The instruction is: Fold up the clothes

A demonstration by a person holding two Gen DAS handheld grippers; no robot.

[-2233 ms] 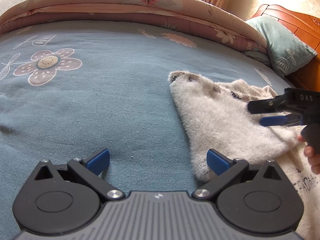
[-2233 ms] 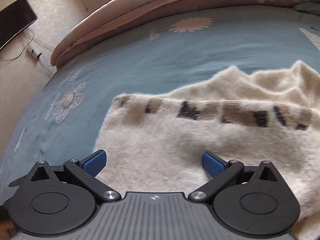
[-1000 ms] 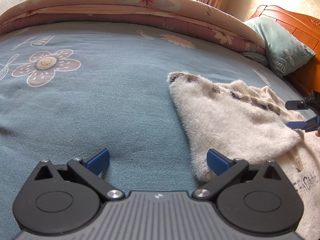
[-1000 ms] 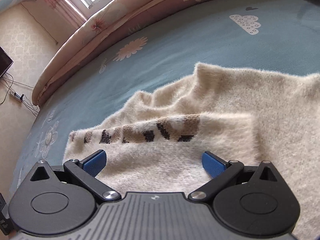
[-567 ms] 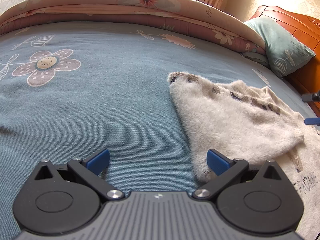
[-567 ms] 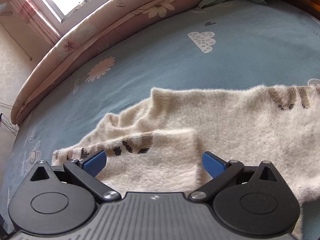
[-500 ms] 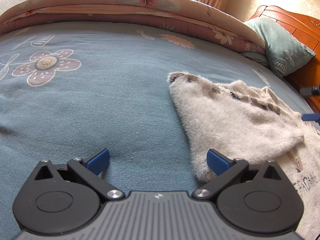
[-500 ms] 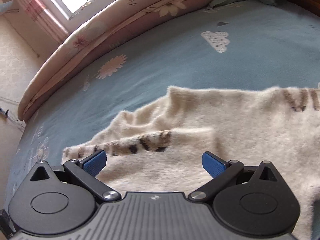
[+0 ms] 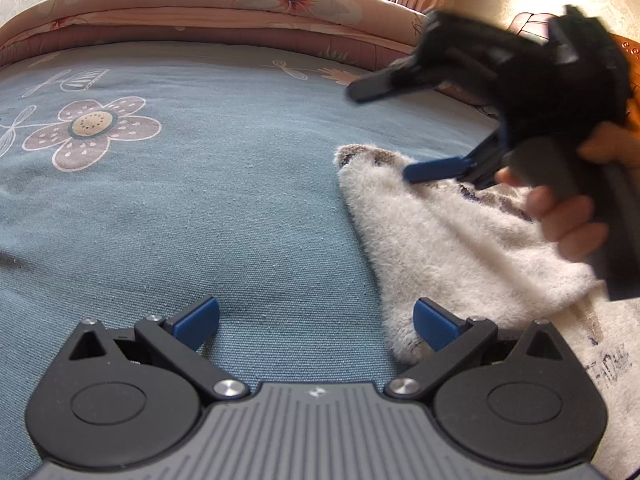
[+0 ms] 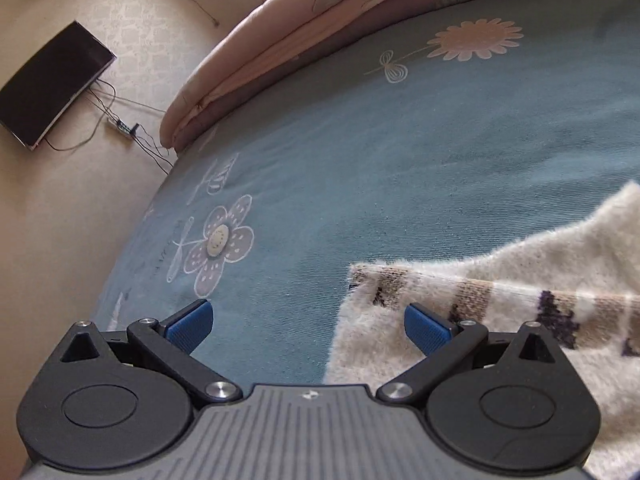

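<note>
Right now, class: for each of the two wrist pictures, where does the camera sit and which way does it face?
Left wrist: low behind the open left gripper, facing along the blue flowered bedsheet towards the window; the right gripper and a hand show.
Right wrist: behind the open right gripper, tilted towards the bed's edge and wall.
Both share the fluffy cream patterned sweater.

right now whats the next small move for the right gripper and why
Probably lower the right gripper onto the sleeve cuff and close. Its fingers are open and empty, and the striped cuff of the fuzzy cream sweater lies flat on the blue bedsheet just ahead. The left gripper is open too, at the sweater's near edge.
</note>
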